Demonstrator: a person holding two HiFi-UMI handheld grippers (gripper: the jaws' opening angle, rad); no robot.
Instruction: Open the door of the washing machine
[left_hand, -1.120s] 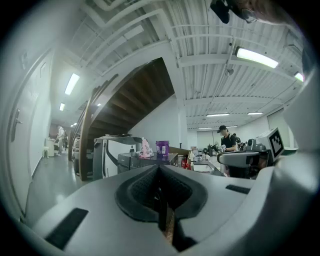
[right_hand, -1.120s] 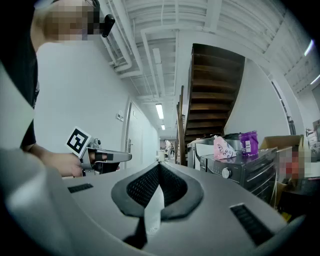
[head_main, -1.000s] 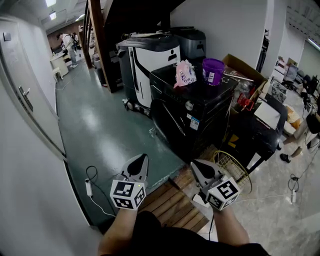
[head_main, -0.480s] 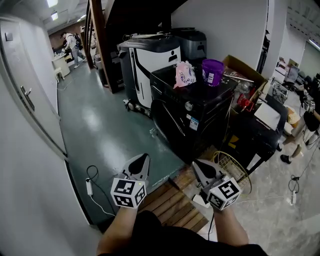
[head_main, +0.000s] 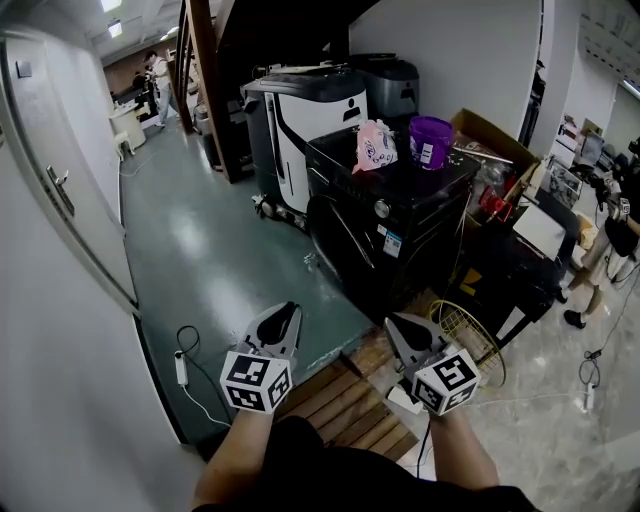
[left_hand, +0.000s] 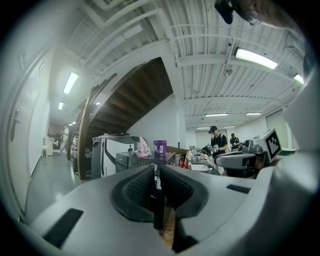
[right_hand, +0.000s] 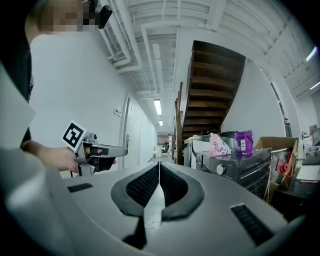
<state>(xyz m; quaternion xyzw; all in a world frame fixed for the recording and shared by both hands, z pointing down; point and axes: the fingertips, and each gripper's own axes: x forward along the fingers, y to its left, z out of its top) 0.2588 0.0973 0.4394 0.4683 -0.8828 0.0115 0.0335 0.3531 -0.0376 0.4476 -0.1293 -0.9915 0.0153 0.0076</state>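
The black washing machine (head_main: 385, 235) stands ahead of me in the head view, its round front door (head_main: 340, 245) closed. A pink bag (head_main: 375, 146) and a purple cup (head_main: 430, 140) sit on its top. My left gripper (head_main: 288, 308) and right gripper (head_main: 393, 322) are held side by side low in that view, well short of the machine, both shut and holding nothing. In the left gripper view the jaws (left_hand: 157, 170) point level at the washing machine (left_hand: 135, 159). In the right gripper view the shut jaws (right_hand: 159, 167) have the washing machine (right_hand: 240, 167) off to their right.
A white appliance (head_main: 300, 120) stands behind the washer, and a cardboard box (head_main: 490, 135) and black cabinet (head_main: 520, 270) to its right. A wire basket (head_main: 465, 335) and wooden pallet (head_main: 345, 405) lie near my grippers. A white door (head_main: 60, 200) and floor cable (head_main: 182, 368) are at the left.
Both grippers stay shut and almost still. The head view has shifted slightly, so the washing machine sits a touch further right.
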